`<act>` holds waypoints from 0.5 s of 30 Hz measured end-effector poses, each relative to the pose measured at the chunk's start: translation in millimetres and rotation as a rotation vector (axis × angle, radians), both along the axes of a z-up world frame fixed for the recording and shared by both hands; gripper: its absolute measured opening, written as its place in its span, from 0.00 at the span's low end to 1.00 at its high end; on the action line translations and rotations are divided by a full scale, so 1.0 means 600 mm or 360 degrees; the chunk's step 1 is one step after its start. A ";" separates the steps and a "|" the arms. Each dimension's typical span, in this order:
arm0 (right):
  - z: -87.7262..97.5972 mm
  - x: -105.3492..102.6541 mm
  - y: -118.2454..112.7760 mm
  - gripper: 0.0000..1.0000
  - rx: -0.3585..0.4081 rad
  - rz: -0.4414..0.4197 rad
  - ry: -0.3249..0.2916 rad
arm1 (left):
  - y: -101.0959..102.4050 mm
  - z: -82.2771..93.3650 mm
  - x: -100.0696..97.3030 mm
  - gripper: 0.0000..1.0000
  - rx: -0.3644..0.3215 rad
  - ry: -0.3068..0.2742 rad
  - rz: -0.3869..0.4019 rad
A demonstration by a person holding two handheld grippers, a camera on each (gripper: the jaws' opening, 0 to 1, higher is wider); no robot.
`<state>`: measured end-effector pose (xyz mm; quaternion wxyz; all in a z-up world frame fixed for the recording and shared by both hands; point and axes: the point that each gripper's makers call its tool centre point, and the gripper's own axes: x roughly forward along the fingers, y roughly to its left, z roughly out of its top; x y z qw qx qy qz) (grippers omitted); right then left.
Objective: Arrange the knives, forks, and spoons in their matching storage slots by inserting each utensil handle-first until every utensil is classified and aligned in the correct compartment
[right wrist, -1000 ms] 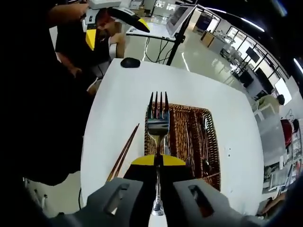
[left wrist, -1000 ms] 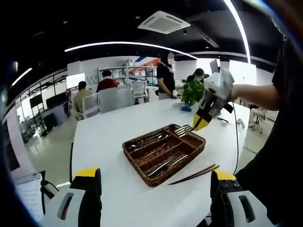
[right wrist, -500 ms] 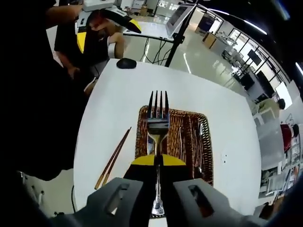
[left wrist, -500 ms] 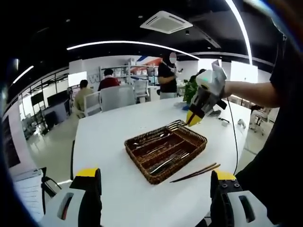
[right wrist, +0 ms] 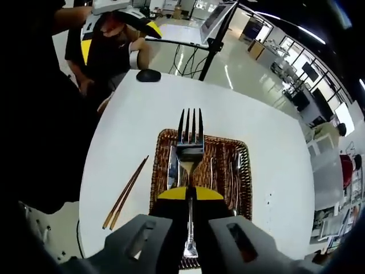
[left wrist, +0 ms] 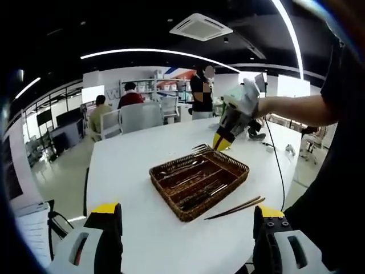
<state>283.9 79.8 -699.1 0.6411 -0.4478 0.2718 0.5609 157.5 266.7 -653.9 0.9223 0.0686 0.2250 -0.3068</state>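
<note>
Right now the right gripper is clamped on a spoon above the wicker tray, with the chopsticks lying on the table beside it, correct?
Not a spoon. The right gripper view shows the right gripper shut on a fork, tines forward, above the wicker tray. The chopsticks do lie on the table beside it.

The left gripper view looks low and level across the desk (left wrist: pixel 131 171) from its near edge, the wicker tray (left wrist: pixel 199 182) well ahead between its own tongs (left wrist: pixel 188 245). The right gripper view looks steeply down from above, its tongs (right wrist: pixel 190 197) over the same tray (right wrist: pixel 242 171). Both share tray, chopsticks (left wrist: pixel 235 209) and desk.
</note>
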 end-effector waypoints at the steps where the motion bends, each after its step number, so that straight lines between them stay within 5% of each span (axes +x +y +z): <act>1: 0.000 0.005 0.001 0.00 -0.0003 -0.0001 0.0002 | 0.001 0.000 0.000 1.00 -0.0001 -0.0001 0.0002; 15: -0.015 0.051 0.009 0.00 -0.0088 0.0010 0.0025 | 0.009 0.001 0.000 1.00 0.0004 0.0001 0.0005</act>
